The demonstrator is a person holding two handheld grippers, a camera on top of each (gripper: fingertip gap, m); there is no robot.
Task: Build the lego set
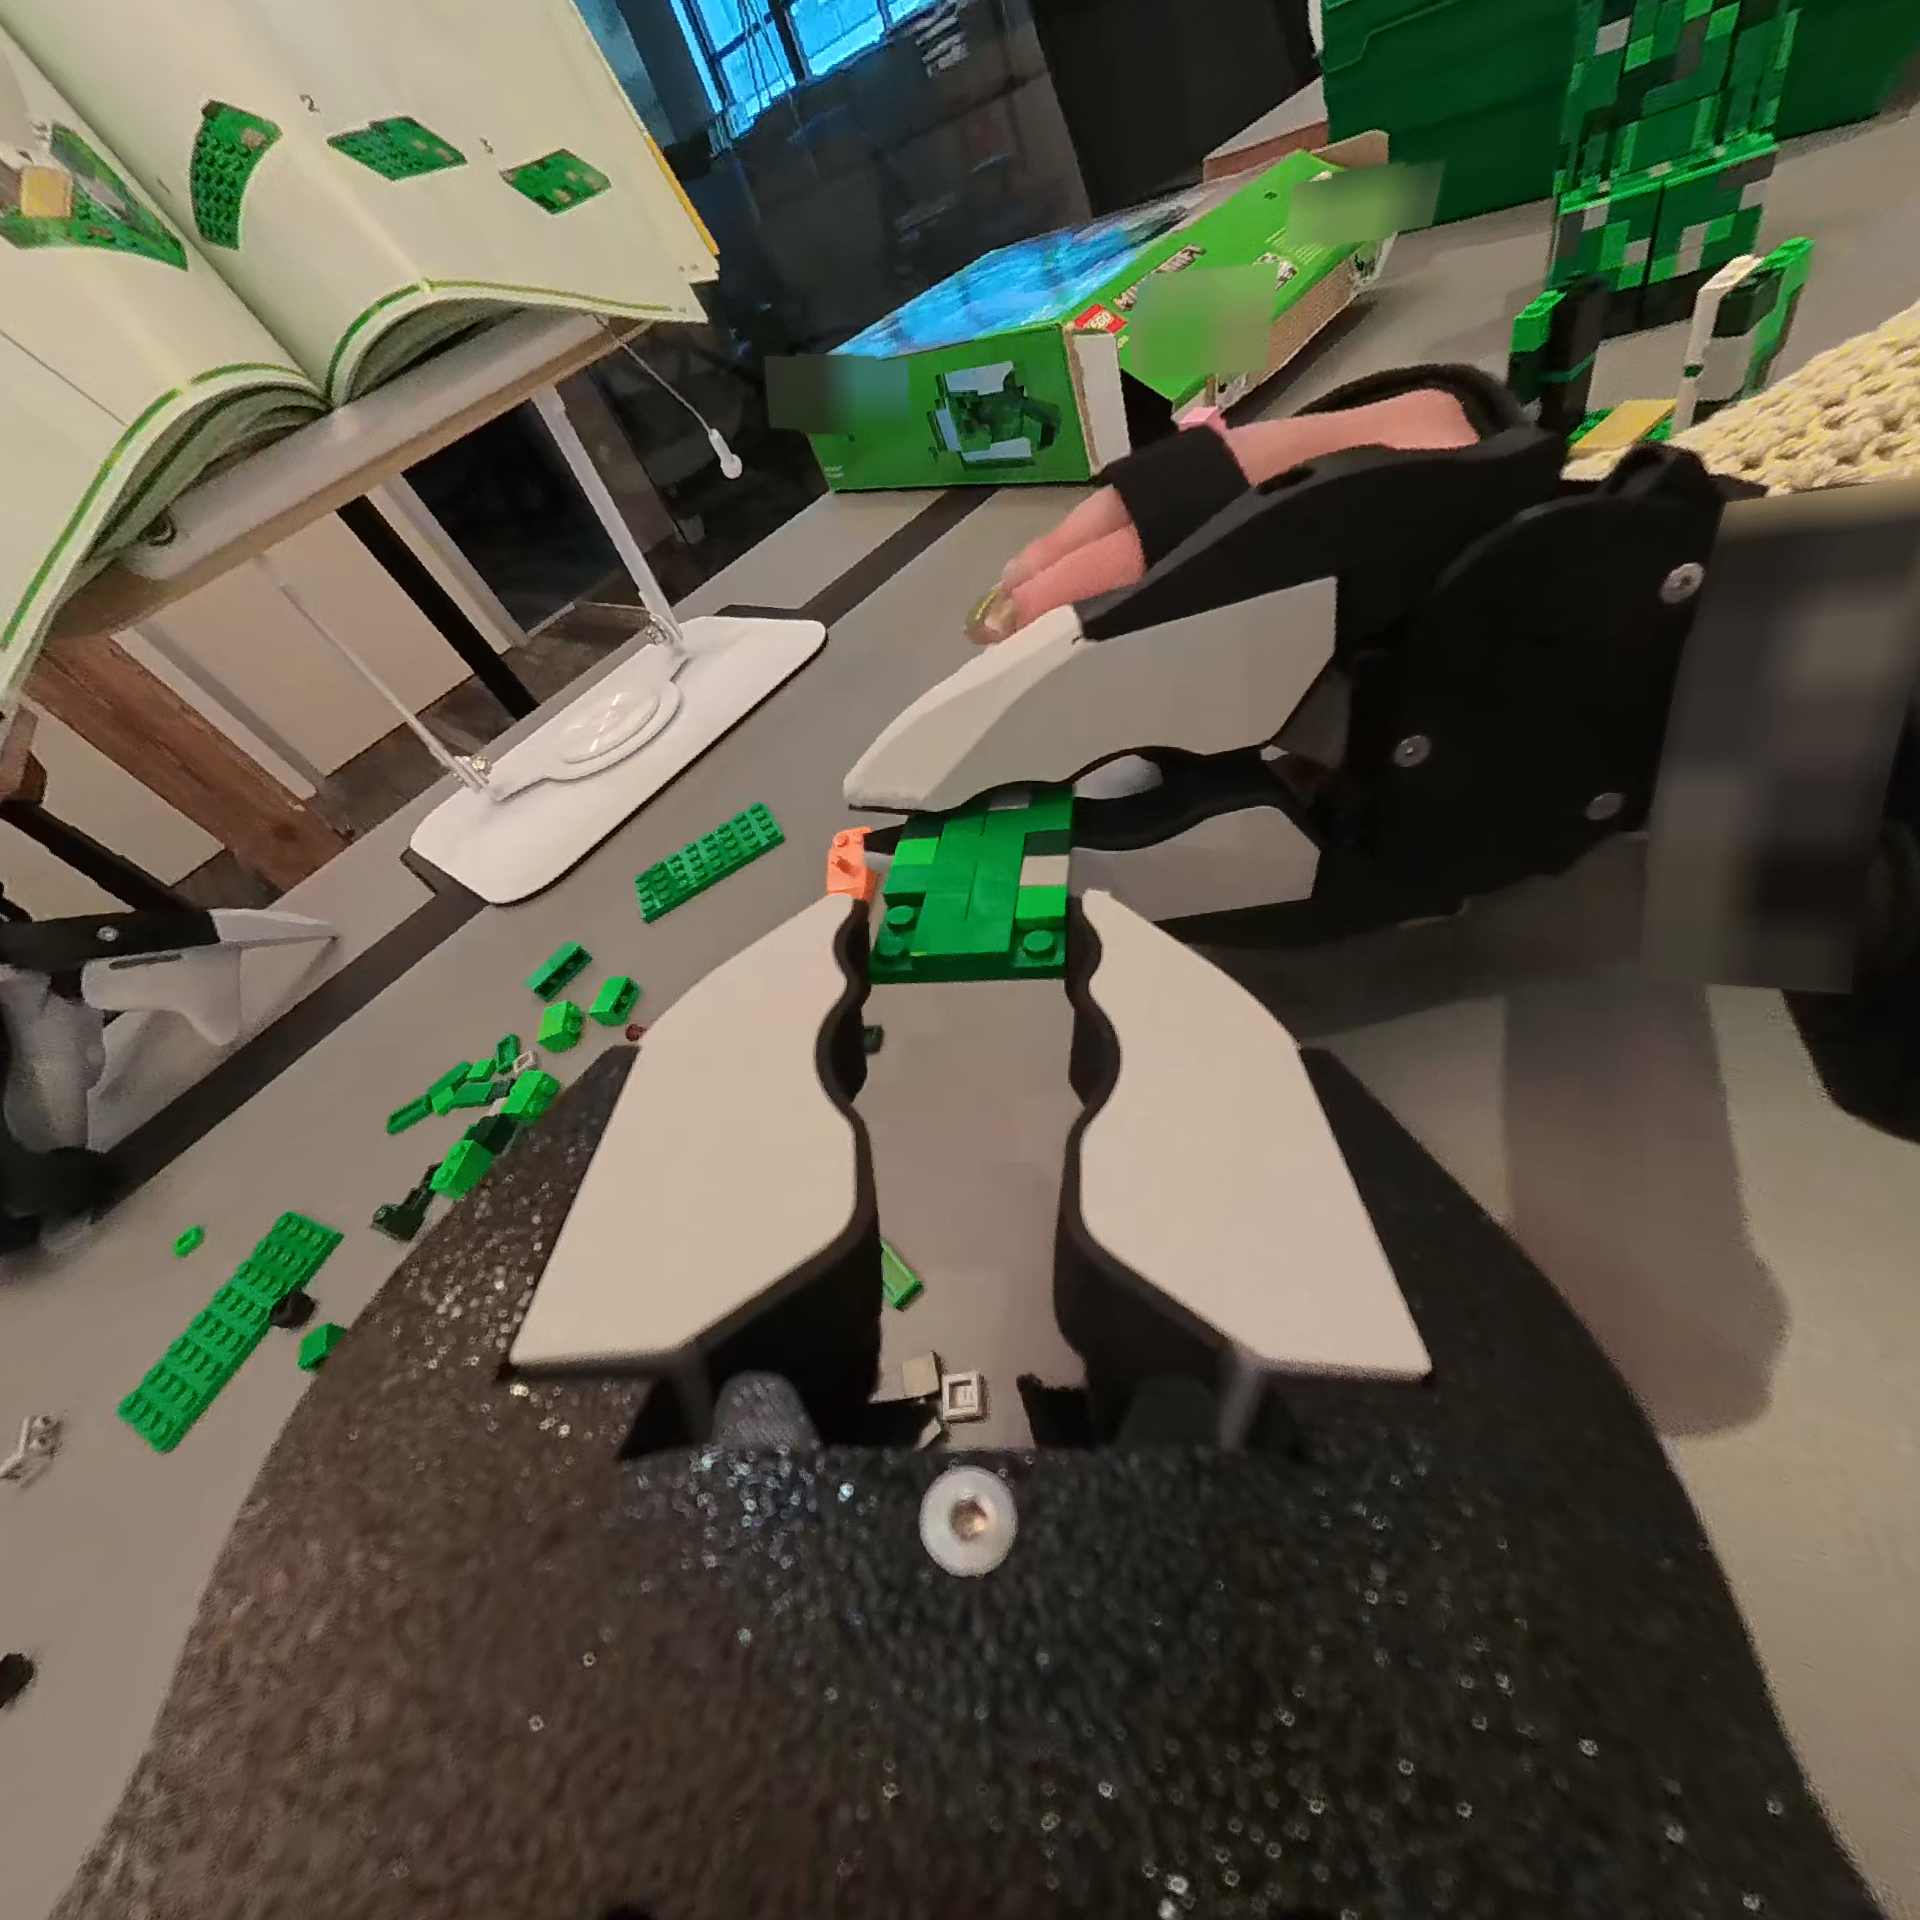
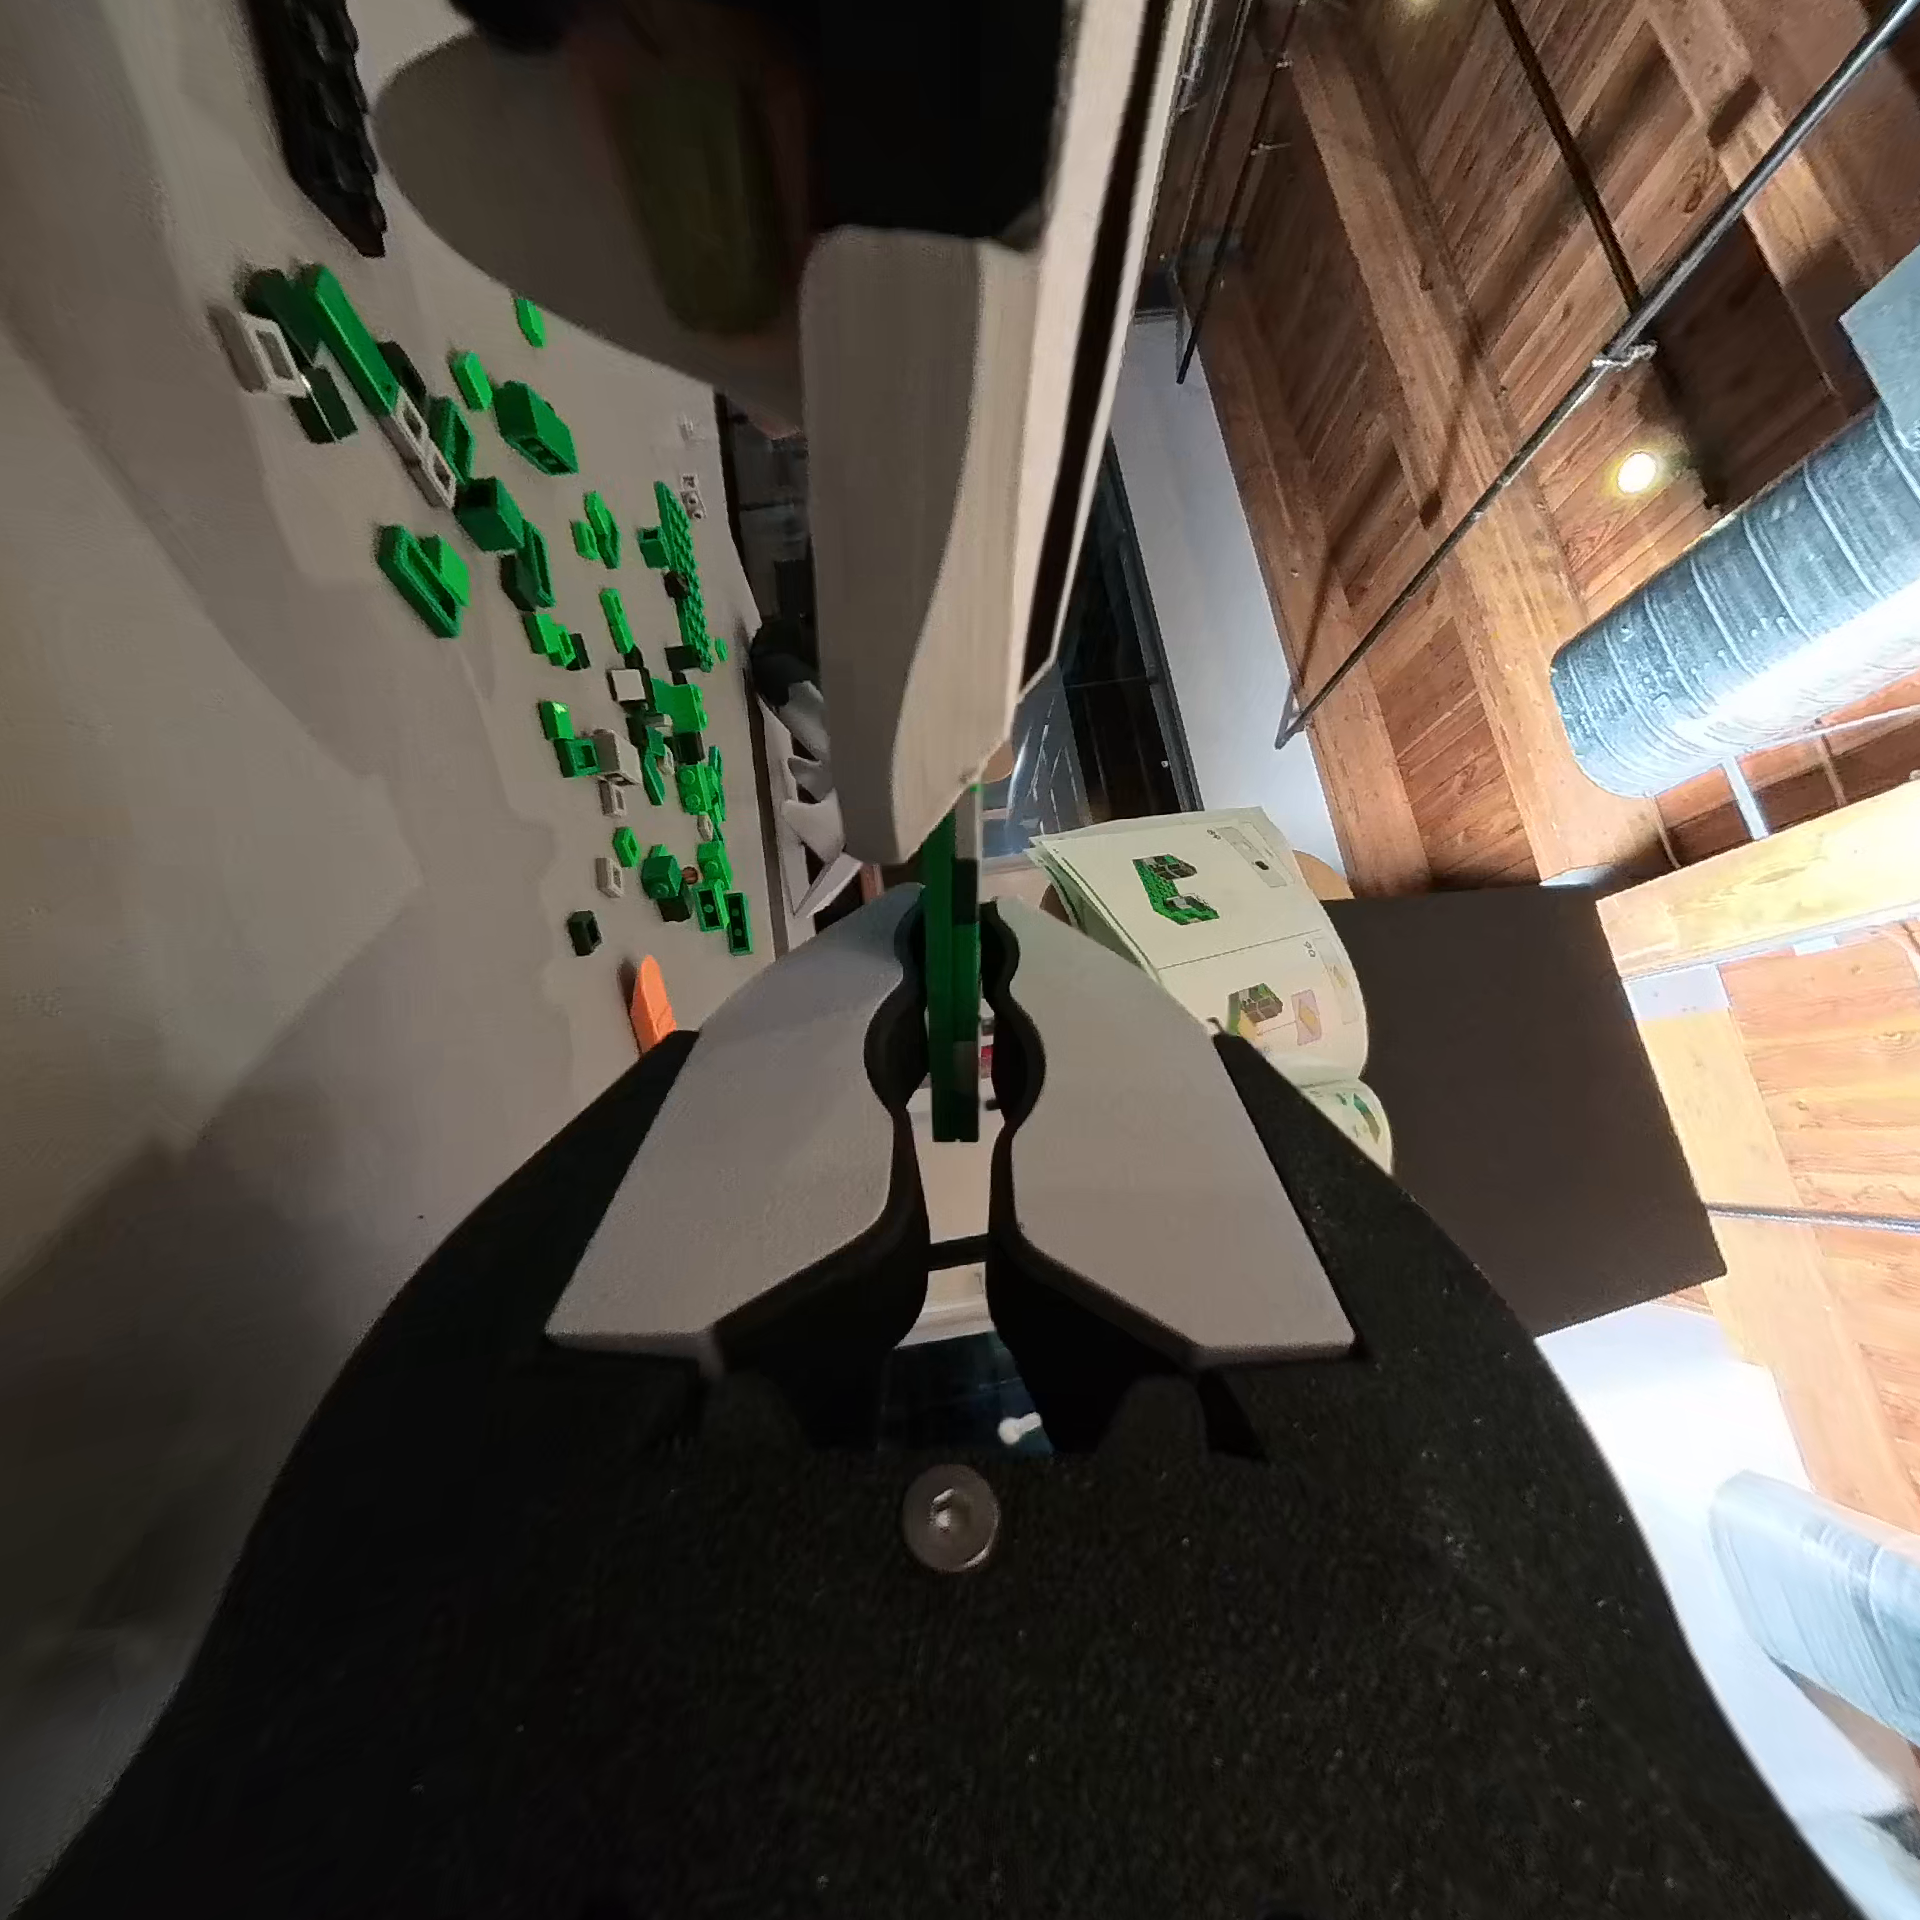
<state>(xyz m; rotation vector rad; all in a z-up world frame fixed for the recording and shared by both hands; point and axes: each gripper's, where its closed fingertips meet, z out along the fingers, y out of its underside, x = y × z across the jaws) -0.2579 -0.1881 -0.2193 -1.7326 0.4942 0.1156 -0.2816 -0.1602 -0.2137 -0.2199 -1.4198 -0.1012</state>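
Together both grippers hold one small green plate assembly (image 1: 971,899) above the grey worktop (image 1: 1558,1195): the right gripper (image 2: 951,914) pinches it edge-on between its fingers, while the left gripper (image 1: 971,914) clamps its sides at the fingertips. Loose green bricks (image 1: 488,1101) lie scattered toward the worktop's left edge, beside an orange brick separator (image 2: 649,1003).

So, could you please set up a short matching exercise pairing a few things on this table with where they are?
Things:
1. green plate assembly
2. instruction book
3. box
4. orange piece

Places:
A. lying on its side at the back
B. open on a stand
C. gripped between both claws
D. just beside the held assembly

Pairs: 1-C, 2-B, 3-A, 4-D
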